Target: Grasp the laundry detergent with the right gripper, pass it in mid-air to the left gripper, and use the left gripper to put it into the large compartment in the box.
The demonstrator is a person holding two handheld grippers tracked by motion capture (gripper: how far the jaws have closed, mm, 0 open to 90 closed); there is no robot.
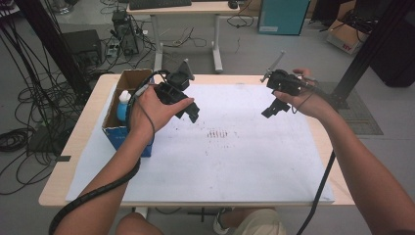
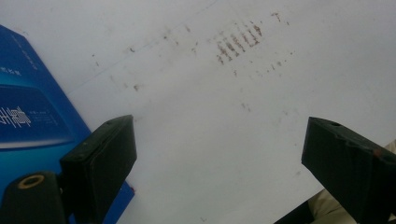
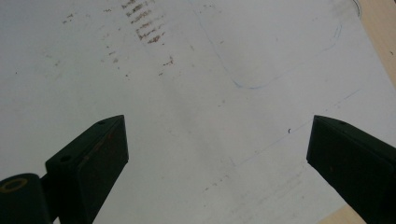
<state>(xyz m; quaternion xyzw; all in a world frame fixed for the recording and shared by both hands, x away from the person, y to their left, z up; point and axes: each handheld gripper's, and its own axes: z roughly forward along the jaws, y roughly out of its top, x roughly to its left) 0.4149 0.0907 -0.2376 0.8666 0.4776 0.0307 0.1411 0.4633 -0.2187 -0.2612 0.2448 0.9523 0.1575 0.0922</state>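
Two hands hold black grippers above a white sheet (image 1: 235,156) on a wooden table. The left gripper (image 1: 188,110) hovers just right of a blue cardboard box (image 1: 122,129); it is open, its jaws wide apart with nothing between them (image 2: 219,158). The box's blue side (image 2: 32,116) shows at the left of the left gripper view. The right gripper (image 1: 271,110) hangs over the sheet's right part, also open and empty (image 3: 217,149). A patch of brown smudges (image 1: 218,133) marks the sheet between the two grippers (image 2: 238,42) (image 3: 142,23).
The open box holds a bottle with a white cap (image 1: 123,100). A bare strip of table (image 1: 73,147) runs along the left edge. Cables and a power strip (image 1: 115,46) lie on the floor beyond, with a desk frame (image 1: 186,34) behind the table.
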